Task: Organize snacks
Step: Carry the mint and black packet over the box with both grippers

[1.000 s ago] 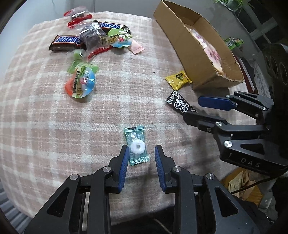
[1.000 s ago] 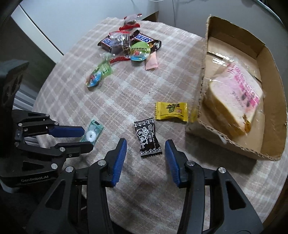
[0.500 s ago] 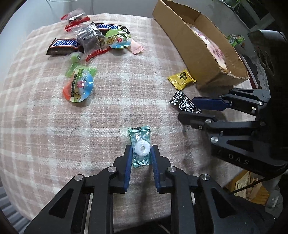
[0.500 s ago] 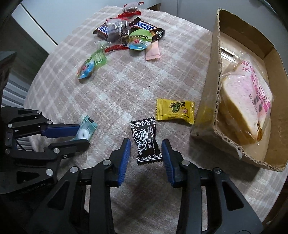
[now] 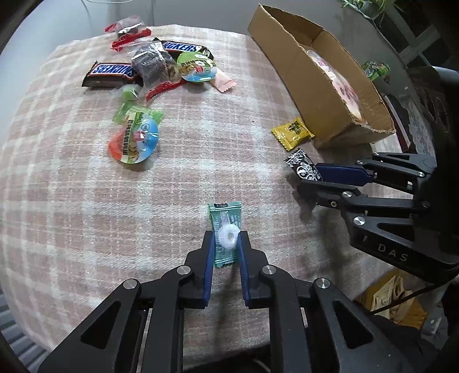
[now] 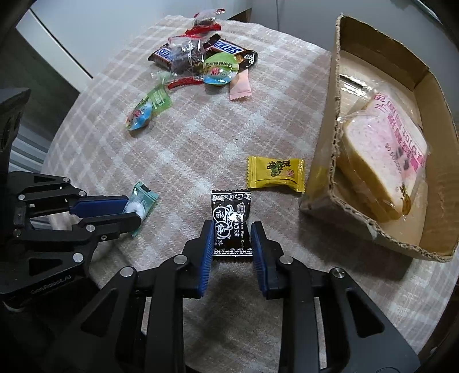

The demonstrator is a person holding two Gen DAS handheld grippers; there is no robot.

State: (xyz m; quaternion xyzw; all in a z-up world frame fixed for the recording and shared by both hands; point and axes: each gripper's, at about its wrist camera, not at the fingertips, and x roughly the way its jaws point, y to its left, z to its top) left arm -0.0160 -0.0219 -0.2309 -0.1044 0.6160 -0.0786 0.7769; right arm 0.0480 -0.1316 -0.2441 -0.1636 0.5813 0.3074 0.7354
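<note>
On the cloth, left jaws have closed onto the mint [image 5: 226, 229]; right jaws closing around the black candy [image 6: 231, 223].

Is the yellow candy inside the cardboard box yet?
No, the yellow candy lies on the checked cloth just outside the cardboard box, close by its torn side wall.

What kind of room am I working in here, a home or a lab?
Probably a home, though little shows: a small table under a plaid cloth, a torn cardboard box reused as a snack tray, and a houseplant behind it.
</note>
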